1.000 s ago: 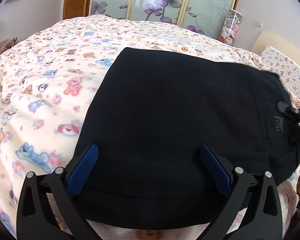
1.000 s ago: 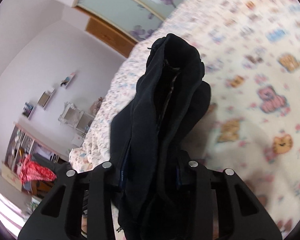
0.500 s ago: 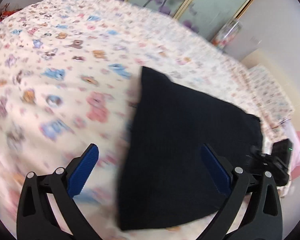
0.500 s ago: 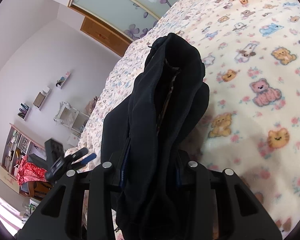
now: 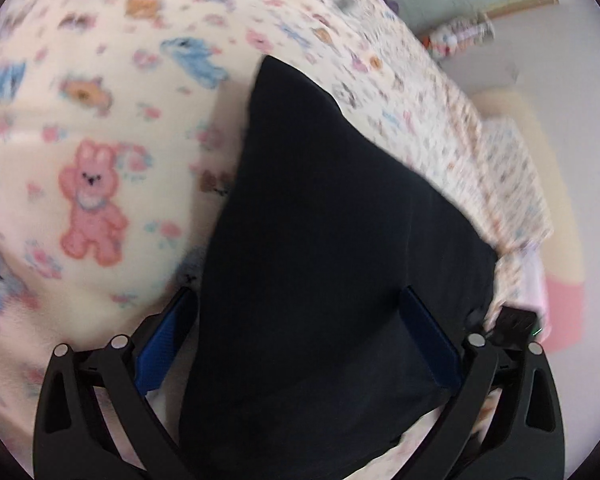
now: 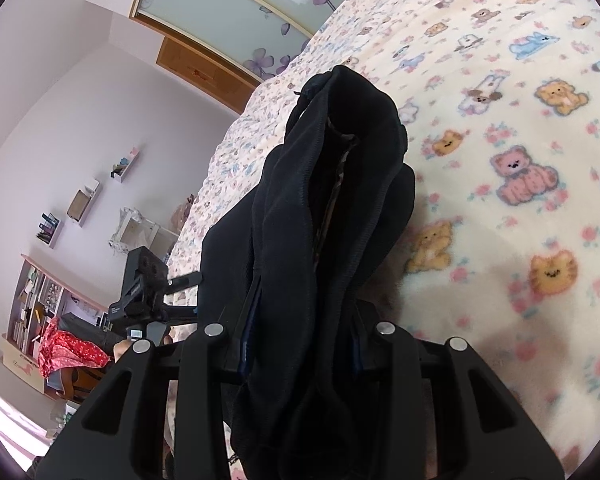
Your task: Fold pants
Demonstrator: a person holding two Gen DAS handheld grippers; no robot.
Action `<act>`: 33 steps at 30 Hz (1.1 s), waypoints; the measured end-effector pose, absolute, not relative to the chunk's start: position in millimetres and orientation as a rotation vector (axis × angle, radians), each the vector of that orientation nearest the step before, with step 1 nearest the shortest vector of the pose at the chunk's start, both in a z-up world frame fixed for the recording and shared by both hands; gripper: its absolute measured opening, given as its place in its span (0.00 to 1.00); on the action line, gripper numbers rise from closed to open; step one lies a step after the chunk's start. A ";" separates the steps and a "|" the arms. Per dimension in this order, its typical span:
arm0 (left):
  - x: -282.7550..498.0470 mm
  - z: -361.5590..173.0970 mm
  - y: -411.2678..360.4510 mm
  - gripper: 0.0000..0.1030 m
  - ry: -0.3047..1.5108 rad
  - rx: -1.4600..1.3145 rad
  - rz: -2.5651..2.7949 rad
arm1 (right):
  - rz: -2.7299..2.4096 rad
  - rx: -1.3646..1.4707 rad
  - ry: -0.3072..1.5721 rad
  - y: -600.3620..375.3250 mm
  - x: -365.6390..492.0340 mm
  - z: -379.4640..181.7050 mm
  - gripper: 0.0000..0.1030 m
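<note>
Soft, limp black pants (image 5: 340, 260) on the bed (image 5: 100, 160): right tongs (image 6: 300, 344) clamp a bunched edge, left tongs (image 5: 296, 344) gape apart; take the free corner next

The left gripper (image 5: 300, 344) is spread wide, its two blue-padded fingers (image 5: 162, 344) far apart with nothing pinched between them; it tilts down over the bed. Seen from the right wrist camera, it sits low at the left with bare fingertips of the person's hand (image 6: 120, 350) showing just below it. The right gripper (image 6: 300, 344) has its jaws drawn close together, clamped on a thick bunched fold of the black pants (image 6: 332, 200), which rises up between them.
</note>
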State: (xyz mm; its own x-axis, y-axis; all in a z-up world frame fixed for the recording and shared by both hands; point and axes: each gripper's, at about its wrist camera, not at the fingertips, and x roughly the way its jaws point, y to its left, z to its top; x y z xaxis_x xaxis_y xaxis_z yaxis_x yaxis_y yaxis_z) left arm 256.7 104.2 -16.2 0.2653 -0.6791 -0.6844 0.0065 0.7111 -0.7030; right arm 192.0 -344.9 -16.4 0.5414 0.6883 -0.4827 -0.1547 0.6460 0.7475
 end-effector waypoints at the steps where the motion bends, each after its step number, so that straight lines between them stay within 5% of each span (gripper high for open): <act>1: 255.5 -17.5 106.1 0.97 1.223 -0.692 -0.518 | 0.553 0.711 0.861 -345.8 192.6 -16.9 0.35; 20: 230.1 12.7 89.5 0.78 1.093 -0.694 -0.754 | 0.506 0.833 0.923 -363.2 190.4 -42.3 0.41; 27: 238.6 -13.1 105.7 0.33 1.167 -0.746 -0.615 | 0.519 0.816 0.911 -360.2 185.2 -40.4 0.37; 33: 239.3 12.0 82.5 0.19 1.108 -0.556 -0.553 | 0.537 0.854 0.864 -359.3 184.9 -30.9 0.34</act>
State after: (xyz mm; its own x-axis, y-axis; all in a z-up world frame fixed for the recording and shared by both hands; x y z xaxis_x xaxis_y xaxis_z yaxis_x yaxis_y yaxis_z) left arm 239.3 82.5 12.0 0.3439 -0.6615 -0.6664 0.1341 0.7370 -0.6624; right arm 184.9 -359.3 -30.8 0.5543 0.7102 -0.4341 -0.0745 0.5617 0.8239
